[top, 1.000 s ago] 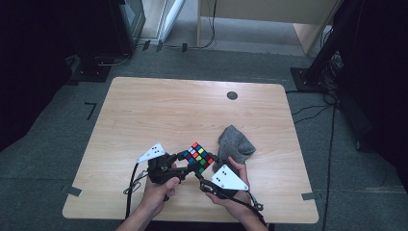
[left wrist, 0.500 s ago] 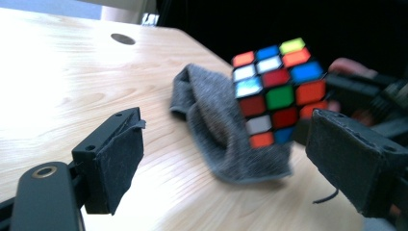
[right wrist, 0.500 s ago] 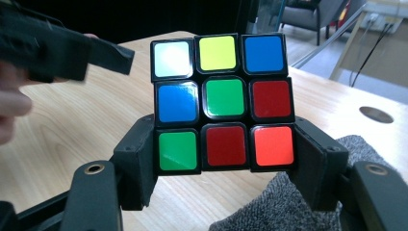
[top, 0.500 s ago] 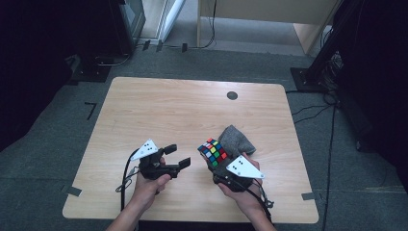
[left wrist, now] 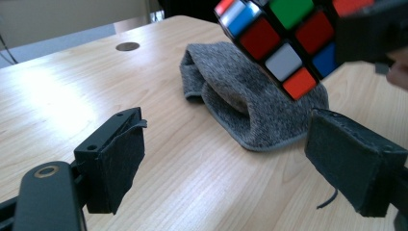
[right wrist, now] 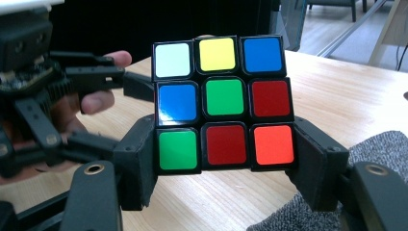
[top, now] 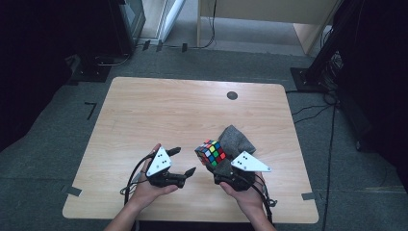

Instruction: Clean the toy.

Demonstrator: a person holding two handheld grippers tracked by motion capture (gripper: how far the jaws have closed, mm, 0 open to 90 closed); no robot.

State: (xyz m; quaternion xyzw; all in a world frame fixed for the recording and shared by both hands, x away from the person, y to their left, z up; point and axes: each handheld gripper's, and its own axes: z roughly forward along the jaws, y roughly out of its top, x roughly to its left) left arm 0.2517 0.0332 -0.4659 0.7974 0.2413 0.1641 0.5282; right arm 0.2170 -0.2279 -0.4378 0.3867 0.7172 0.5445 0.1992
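— Two grippers at the bottom of the high view: what's the left gripper doing at lower left?

— Its jaws stand spread, with nothing between them, above the wooden table.

— And right of it?

— The Rubik's cube sits lower centre, lifted off the table, pinched at its bottom row by the right gripper. A grey knitted cloth lies just behind, centre right.
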